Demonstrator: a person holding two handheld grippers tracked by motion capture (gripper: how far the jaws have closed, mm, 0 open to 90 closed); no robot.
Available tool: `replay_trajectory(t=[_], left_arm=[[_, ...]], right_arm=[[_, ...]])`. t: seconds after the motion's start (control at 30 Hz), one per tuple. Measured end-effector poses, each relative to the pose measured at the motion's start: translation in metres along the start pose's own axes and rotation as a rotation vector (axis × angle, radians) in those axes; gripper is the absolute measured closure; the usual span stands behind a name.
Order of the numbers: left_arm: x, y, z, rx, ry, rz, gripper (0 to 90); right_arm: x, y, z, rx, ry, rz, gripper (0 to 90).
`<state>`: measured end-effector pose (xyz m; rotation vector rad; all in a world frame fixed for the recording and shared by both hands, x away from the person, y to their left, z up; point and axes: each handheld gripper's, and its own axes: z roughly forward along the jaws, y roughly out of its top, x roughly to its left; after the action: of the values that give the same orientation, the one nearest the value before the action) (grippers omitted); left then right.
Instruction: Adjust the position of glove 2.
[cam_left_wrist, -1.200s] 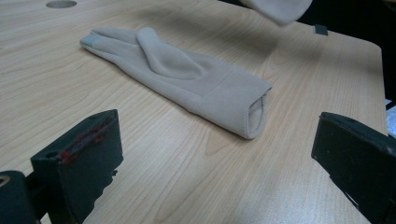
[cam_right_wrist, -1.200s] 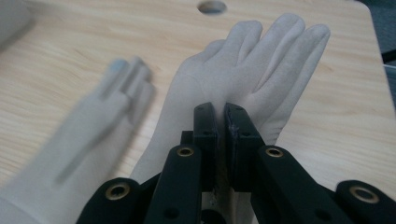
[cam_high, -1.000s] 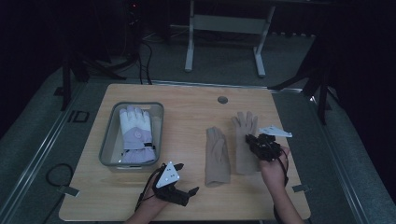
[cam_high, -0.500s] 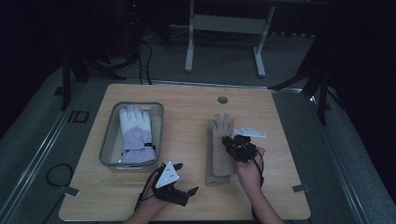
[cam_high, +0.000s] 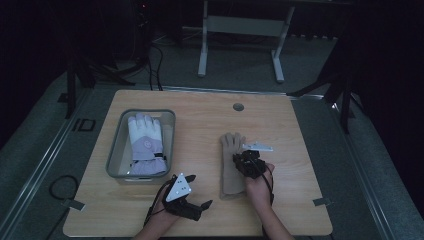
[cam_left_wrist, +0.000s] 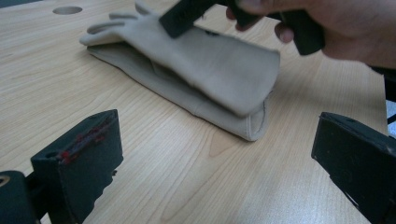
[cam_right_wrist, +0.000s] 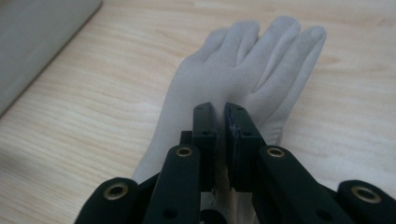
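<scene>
You are pinching the upper beige glove (cam_left_wrist: 219, 65) with the right gripper (cam_right_wrist: 219, 114), laying it over its mate (cam_left_wrist: 187, 100) mid-tabletop (cam_high: 200, 210); the left gripper (cam_left_wrist: 210, 154) is idling spread. Be lining cuffs and fingers up before releasing.

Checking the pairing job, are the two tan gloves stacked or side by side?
Stacked: in the left gripper view one tan glove lies on the other, cuffs together.
</scene>
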<state>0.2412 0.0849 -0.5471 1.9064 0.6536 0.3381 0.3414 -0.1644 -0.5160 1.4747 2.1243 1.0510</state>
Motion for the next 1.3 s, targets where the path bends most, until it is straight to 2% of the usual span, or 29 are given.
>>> replay_trajectory(t=[0.3,0.4,0.43,0.47,0.5,0.53,0.6,0.63,0.67,0.7,0.73,0.8,0.83,0.87,0.93,1.0,1.03,1.07,1.1,1.2,1.27,1.3], left_arm=[[0.000,0.000,0.001,0.000,-0.007,-0.003,1.9],[0.000,0.000,0.001,-0.001,-0.009,-0.003,1.9],[0.000,0.000,0.001,-0.001,-0.010,-0.003,2.0],[-0.001,0.000,0.001,-0.003,-0.010,-0.002,2.0],[-0.001,0.000,0.001,-0.005,-0.012,-0.003,2.0],[-0.001,0.000,0.001,-0.005,-0.013,-0.004,2.0],[-0.001,0.000,0.001,-0.009,-0.014,-0.003,1.9],[-0.001,0.000,0.001,-0.010,-0.014,0.000,1.9],[-0.001,0.000,0.001,-0.010,-0.012,0.001,2.0],[-0.001,0.000,0.001,-0.012,-0.015,0.002,2.0],[-0.001,0.000,0.001,-0.012,-0.015,0.002,2.0],[-0.001,0.000,0.001,-0.012,-0.010,0.006,2.0],[-0.001,0.000,0.001,-0.015,-0.011,0.008,2.1],[-0.001,0.000,0.002,-0.016,-0.013,0.009,2.0],[-0.001,0.000,0.002,-0.016,-0.021,0.012,2.1],[-0.001,-0.001,0.003,-0.016,-0.030,0.015,2.2],[-0.001,-0.001,0.004,-0.015,-0.033,0.018,3.0],[-0.001,-0.001,0.004,-0.014,-0.037,0.018,3.4],[-0.001,-0.001,0.005,-0.012,-0.043,0.017,3.4],[0.000,0.000,0.007,-0.005,-0.079,-0.009,3.4],[0.000,0.001,0.008,0.021,-0.094,-0.022,3.9],[-0.001,0.003,0.008,0.018,-0.110,-0.031,4.3]], right_arm=[[-0.001,-0.009,0.012,0.032,0.013,0.014,81.2],[-0.001,-0.011,0.017,0.044,0.007,-0.006,77.7],[0.000,-0.012,0.017,0.044,0.011,-0.008,75.6],[-0.001,-0.011,0.016,0.040,0.020,-0.006,69.8],[-0.002,-0.009,0.014,0.037,0.039,-0.011,59.9],[-0.002,-0.009,0.014,0.037,0.039,-0.011,59.9],[-0.003,-0.006,0.010,0.027,0.045,-0.038,46.9],[-0.003,-0.005,0.008,0.022,0.052,-0.052,43.6],[-0.005,-0.003,0.005,0.008,0.065,-0.070,37.2],[-0.010,-0.001,0.002,0.008,0.116,-0.080,26.9],[-0.010,-0.001,0.002,0.008,0.116,-0.080,26.9],[-0.014,-0.001,0.001,0.014,0.172,-0.091,15.3],[-0.016,-0.001,0.000,0.004,0.196,-0.103,13.9],[-0.018,-0.002,-0.001,0.012,0.216,-0.125,12.7],[-0.021,-0.003,-0.003,0.019,0.221,-0.170,13.8],[-0.027,-0.004,-0.005,0.016,0.281,-0.192,14.6],[-0.029,-0.004,-0.006,0.012,0.294,-0.196,16.2],[-0.034,-0.005,-0.007,0.002,0.332,-0.206,17.1],[-0.040,-0.005,-0.010,-0.024,0.343,-0.237,17.1],[-0.045,-0.004,-0.015,-0.044,0.367,-0.261,16.6],[-0.050,-0.002,-0.019,-0.049,0.395,-0.250,16.4],[-0.052,-0.002,-0.020,-0.055,0.400,-0.242,15.9]])
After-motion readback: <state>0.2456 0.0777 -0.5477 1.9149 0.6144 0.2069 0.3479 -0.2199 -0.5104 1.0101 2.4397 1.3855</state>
